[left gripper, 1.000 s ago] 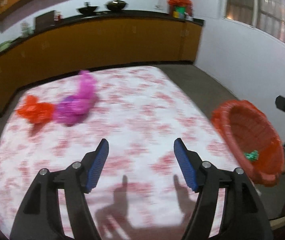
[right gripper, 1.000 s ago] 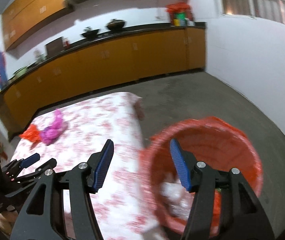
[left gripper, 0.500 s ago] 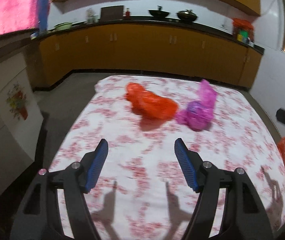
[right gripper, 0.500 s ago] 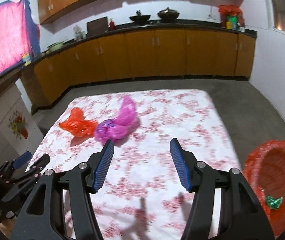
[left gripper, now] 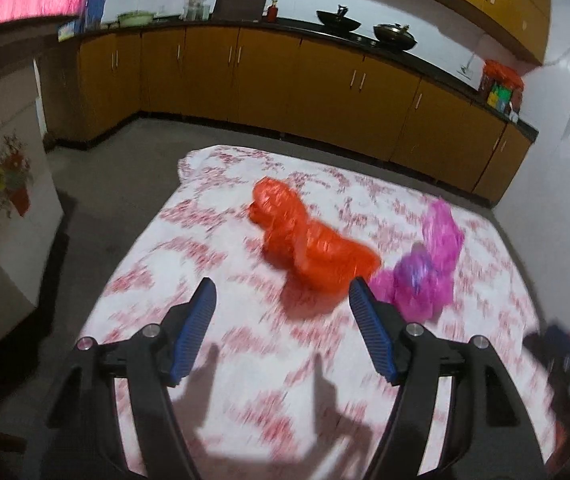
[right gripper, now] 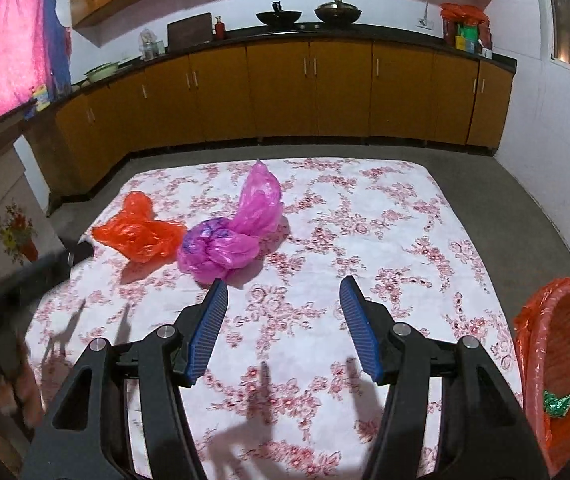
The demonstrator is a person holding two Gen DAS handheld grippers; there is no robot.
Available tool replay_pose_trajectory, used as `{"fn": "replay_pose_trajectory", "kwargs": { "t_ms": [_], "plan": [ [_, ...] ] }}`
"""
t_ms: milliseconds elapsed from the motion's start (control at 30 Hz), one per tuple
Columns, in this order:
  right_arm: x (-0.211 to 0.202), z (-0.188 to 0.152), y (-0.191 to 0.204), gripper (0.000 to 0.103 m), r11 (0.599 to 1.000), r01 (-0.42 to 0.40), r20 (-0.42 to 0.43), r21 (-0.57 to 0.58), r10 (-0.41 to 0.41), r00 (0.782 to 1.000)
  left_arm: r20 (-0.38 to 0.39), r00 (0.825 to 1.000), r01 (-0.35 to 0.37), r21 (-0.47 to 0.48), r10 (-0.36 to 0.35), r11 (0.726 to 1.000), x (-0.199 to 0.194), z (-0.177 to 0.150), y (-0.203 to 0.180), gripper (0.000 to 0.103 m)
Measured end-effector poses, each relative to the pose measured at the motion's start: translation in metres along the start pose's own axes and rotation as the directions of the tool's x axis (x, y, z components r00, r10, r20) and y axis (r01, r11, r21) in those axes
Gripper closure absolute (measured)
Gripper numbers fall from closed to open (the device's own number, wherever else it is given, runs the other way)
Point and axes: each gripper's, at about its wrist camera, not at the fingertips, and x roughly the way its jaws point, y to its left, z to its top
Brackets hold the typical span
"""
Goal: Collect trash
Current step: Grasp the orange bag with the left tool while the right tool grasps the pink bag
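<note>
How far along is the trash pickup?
Done: one green wrapper lies in the orange bin. In hand: nothing; left gripper and right gripper are open and empty. Left: the orange bag and pink bag on the table.

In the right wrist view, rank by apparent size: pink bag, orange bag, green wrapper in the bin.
1. pink bag, largest
2. orange bag, somewhat smaller, though it lies partly behind the pink one
3. green wrapper, by far the smallest, even though it sits nearer the camera in the red bin

Bare floral tablecloth point(right gripper: 365, 216) all around orange bag point(left gripper: 309, 240) and pink bag point(right gripper: 233, 236).
</note>
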Motion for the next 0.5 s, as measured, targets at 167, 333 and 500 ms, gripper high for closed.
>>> {"fn": "replay_pose_trajectory", "kwargs": {
  "t_ms": [167,333,500],
  "plan": [
    [0.007,-0.003,-0.007,0.044,1.000,0.023,-0.006,-0.017,-0.024,1.000,-0.057,0.998,-0.001,-0.022,-0.001,1.000,0.040,0.024,-0.010,0.035],
    [0.013,-0.005,-0.013,0.044,0.999,0.030,-0.012,-0.020,-0.031,0.999,-0.134,0.991,-0.015,-0.004,0.015,1.000,0.077,0.026,-0.017,0.042],
    [0.017,-0.005,-0.012,0.044,1.000,0.023,-0.015,-0.020,-0.023,1.000,-0.149,0.989,-0.001,0.005,0.002,1.000,0.089,0.025,-0.019,0.064]
  ]
}}
